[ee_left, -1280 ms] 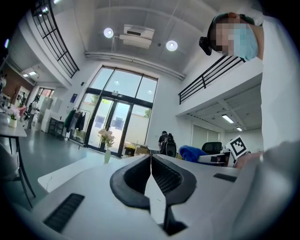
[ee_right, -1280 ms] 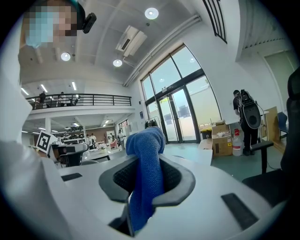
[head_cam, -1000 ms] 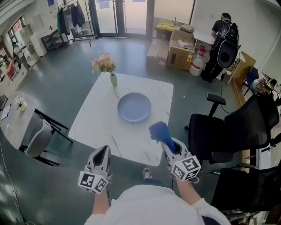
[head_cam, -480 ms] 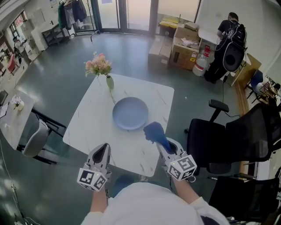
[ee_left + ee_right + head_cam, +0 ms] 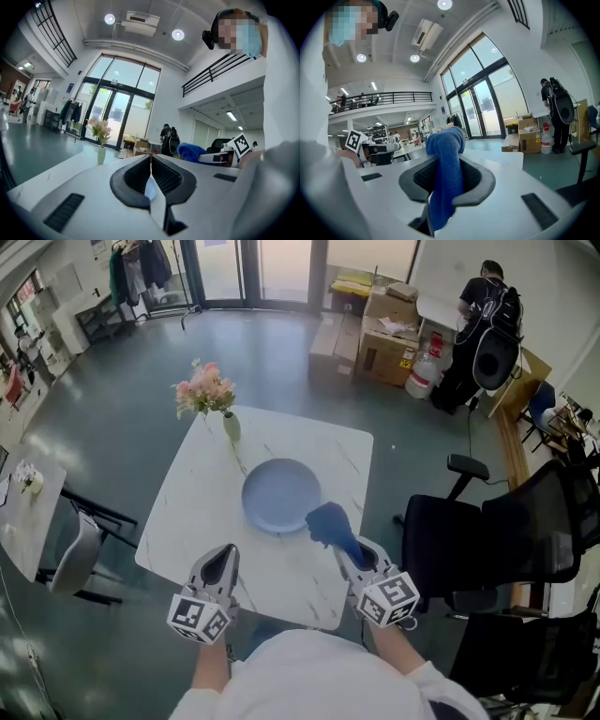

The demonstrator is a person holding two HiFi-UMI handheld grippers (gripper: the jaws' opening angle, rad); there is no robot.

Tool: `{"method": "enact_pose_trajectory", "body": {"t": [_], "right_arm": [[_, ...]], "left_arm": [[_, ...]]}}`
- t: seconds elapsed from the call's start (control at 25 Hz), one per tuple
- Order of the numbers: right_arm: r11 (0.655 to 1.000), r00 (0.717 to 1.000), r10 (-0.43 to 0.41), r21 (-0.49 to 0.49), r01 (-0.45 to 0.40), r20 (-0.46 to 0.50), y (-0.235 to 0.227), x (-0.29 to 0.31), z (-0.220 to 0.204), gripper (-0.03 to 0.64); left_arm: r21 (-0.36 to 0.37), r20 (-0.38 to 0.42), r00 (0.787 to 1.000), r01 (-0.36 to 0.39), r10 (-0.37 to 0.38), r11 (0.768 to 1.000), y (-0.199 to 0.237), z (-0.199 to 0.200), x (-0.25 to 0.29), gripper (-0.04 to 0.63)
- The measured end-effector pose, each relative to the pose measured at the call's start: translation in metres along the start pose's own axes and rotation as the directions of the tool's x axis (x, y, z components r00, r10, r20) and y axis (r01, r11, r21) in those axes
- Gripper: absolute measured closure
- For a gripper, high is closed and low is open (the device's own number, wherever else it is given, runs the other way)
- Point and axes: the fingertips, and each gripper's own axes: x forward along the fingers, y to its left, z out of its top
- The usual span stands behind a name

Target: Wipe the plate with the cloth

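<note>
Both grippers have come forward to the table since a second ago, and the cloth now overlaps the plate's near-right rim in the head view instead of sitting short of it. Right gripper (image 5: 349, 554): jaws clamped on blue cloth (image 5: 328, 523), bunched end sticking out past the tips, tail hanging below. Can't tell if the cloth touches the plate. Left gripper (image 5: 223, 559): jaws fully together, nothing in them, over the table's near-left edge. Blue plate (image 5: 274, 491) sits mid-table on the white marble table (image 5: 319, 451). Vase of pink flowers (image 5: 231, 426) at the far-left corner. Black office chair (image 5: 487, 531) to the right, cardboard boxes (image 5: 389, 338) and a person (image 5: 478, 324) far right.
</note>
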Motion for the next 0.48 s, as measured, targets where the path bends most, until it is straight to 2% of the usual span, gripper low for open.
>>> {"method": "enact_pose_trajectory", "body": {"t": [0.48], "right_arm": [[0.999,0.999,-0.049,0.019,0.049,-0.003,-0.006,0.041,0.003,0.525]], "left_arm": [[-0.041,-0.065,0.996,0.060,-0.063,0.997,0.044,-0.008,0.044,0.561]]}}
